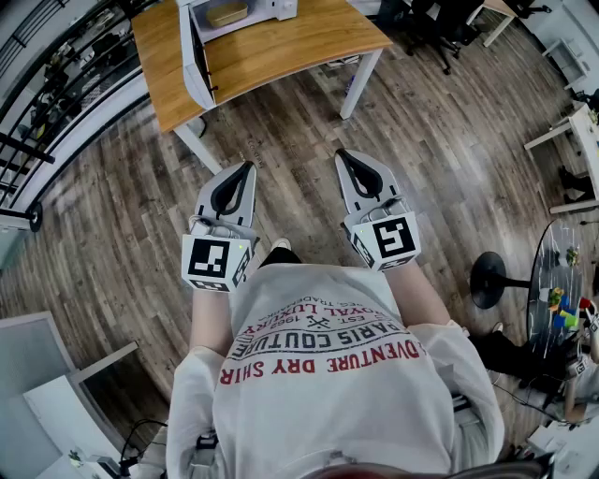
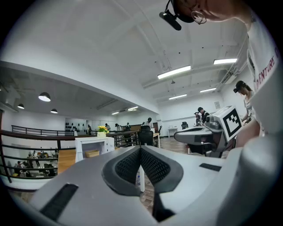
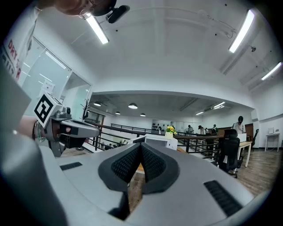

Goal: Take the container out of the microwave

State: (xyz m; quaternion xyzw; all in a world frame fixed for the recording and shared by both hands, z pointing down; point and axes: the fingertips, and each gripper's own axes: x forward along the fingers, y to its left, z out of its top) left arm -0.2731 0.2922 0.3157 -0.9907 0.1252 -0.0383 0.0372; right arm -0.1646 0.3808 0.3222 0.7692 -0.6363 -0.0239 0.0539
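A white microwave (image 1: 208,28) stands on a wooden table (image 1: 281,47) ahead of me, its door (image 1: 197,61) swung open to the left. Inside it sits a tan container (image 1: 227,13). In the left gripper view the microwave (image 2: 93,145) is far off, with the container (image 2: 92,153) in its cavity. My left gripper (image 1: 249,166) and right gripper (image 1: 341,152) are held level over the floor, well short of the table. Both are shut with nothing between the pads. Each gripper view shows the other gripper: the right gripper (image 2: 208,134) and the left gripper (image 3: 66,128).
Wood plank floor lies between me and the table. A black railing (image 1: 37,112) runs along the left. Office chairs (image 1: 440,23) stand at the back right, a round black stool base (image 1: 491,279) at right, a white desk (image 1: 571,131) at far right, white cabinets (image 1: 47,393) at bottom left.
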